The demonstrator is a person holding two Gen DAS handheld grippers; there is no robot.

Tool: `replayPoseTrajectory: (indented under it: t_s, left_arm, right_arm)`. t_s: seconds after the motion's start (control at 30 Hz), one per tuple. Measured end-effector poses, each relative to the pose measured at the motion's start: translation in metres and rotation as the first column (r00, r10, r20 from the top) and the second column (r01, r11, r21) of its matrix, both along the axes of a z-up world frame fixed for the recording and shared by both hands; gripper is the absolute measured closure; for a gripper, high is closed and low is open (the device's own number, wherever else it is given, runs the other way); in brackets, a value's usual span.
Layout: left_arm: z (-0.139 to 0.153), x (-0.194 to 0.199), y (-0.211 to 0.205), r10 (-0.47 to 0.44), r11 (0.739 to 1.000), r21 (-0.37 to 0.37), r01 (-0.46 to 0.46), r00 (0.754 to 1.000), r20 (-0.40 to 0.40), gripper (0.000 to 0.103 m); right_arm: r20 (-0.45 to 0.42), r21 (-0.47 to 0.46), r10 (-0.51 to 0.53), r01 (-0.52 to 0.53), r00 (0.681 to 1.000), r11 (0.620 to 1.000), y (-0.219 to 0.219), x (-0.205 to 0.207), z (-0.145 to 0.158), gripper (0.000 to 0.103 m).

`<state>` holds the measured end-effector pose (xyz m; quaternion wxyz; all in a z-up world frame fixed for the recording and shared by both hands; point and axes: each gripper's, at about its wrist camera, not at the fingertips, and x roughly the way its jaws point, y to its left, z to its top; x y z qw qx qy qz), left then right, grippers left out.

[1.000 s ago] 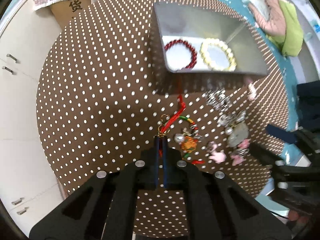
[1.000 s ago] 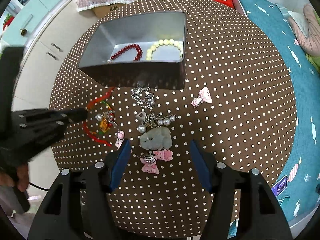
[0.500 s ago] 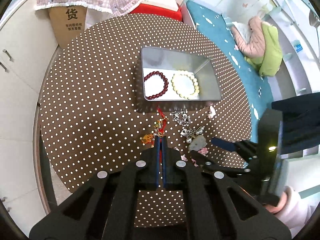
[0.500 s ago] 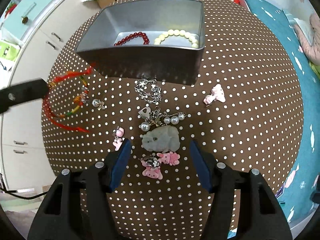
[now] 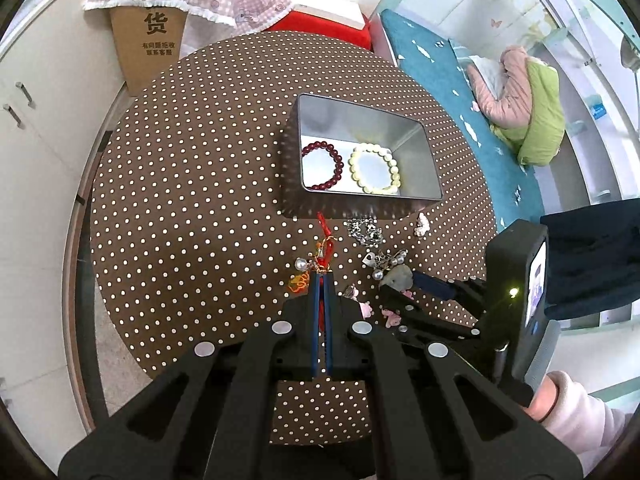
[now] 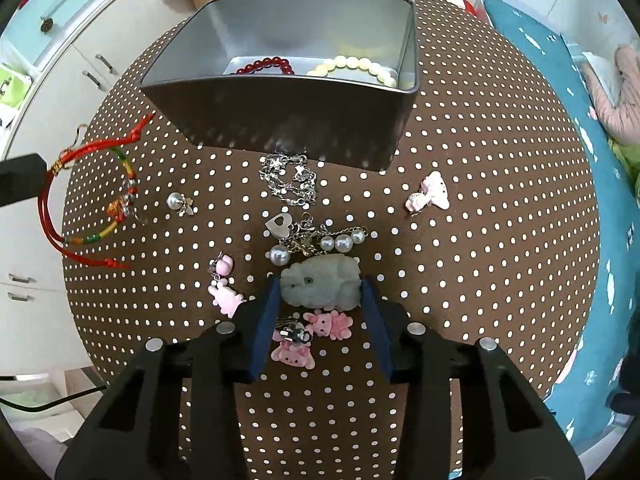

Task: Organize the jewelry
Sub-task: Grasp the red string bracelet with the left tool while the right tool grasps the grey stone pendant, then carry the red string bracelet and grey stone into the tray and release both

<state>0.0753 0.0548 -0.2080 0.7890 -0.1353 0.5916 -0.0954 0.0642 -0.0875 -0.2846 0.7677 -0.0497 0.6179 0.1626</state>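
Two pieces are put away so far: a red bracelet and a cream bracelet lie side by side on the floor of the tin, which stands at the far side of the counter.

A third looks to be on its way. The left tongs are clamped tight on a red cord strung with coloured beads, which hangs off their tips clear of the cloth, not yet over the tin.

The right tongs point down with their jaws either side of a pale jade stone. They have just been closing on it, and the blue pads now look to be touching its flanks, so I would call it gripped, though it still sits on the cloth.

Plenty is left. In front of the tin lie a silver chain, a heart charm tangled with a short pearl chain, a single pearl earring, and several pink charms: one off to the right, two to the left and a cluster right under the right tongs.

The crowding is the trouble. The pearl chain touches the stone's far edge and the pink cluster sits just behind it, so either could snag and get dragged along. The tin's near wall is high, so anything carried must clear it.
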Motion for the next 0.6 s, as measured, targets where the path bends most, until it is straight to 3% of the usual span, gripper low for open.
replayPoseTrajectory:
  t_s: [0.3, 0.6]
  left_arm:
    - [0.006, 0.001, -0.001, -0.002, 1.000, -0.001, 0.002, 0.999, 0.035, 0.102]
    - [0.029, 0.011, -0.006, -0.017, 1.000, -0.017, 0.019, 0.993, 0.114, 0.102]
  right_arm:
    - [-0.002, 0.064, -0.057, 0.057, 0.998, 0.996, -0.024, 0.014, 0.015, 0.065]
    - [0.069, 0.133, -0.098, 0.089, 0.993, 0.987, -0.043, 0.034, 0.055, 0.065]
